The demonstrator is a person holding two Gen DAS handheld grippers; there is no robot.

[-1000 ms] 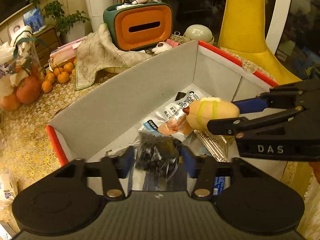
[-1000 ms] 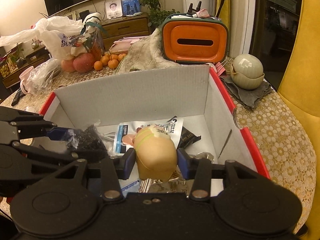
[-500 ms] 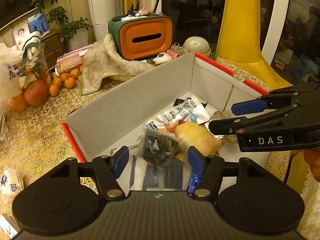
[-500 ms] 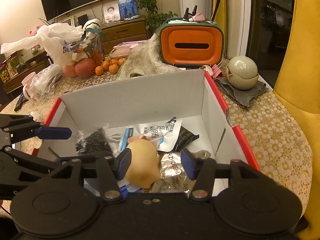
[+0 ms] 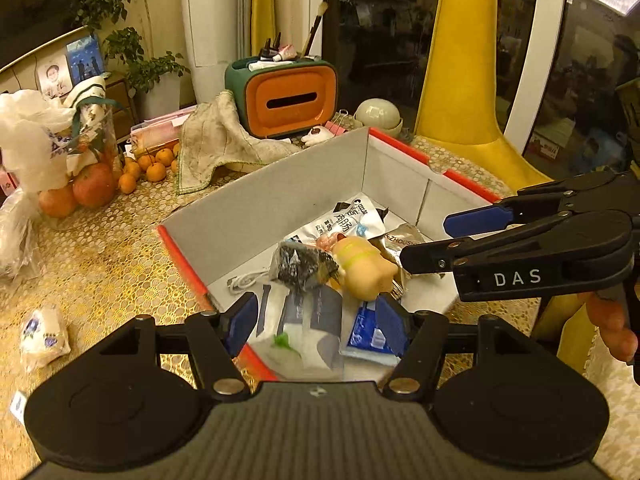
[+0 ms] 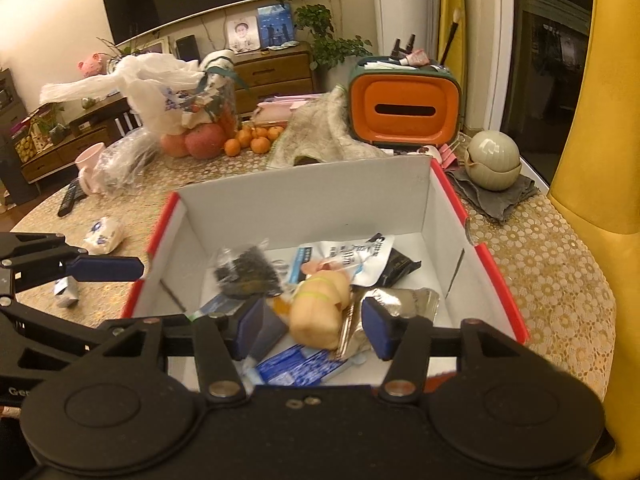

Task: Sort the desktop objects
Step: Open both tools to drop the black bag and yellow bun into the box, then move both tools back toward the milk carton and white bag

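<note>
Left wrist view: the left gripper (image 5: 318,322) hangs over a white cardboard box (image 5: 276,204) with red edges, its blue-padded jaws apart and holding nothing. Inside lie a soft, rounded yellow toy (image 5: 362,266), a crinkly clear bag of dark bits (image 5: 302,266), foil and printed sachets, and a white cable partly hidden under them. The right gripper (image 6: 310,328) is likewise parted and empty above the toy (image 6: 320,312). The gripper bodies cut off the box's near wall. The table wears a gold lace-patterned cloth (image 5: 100,268).
</note>
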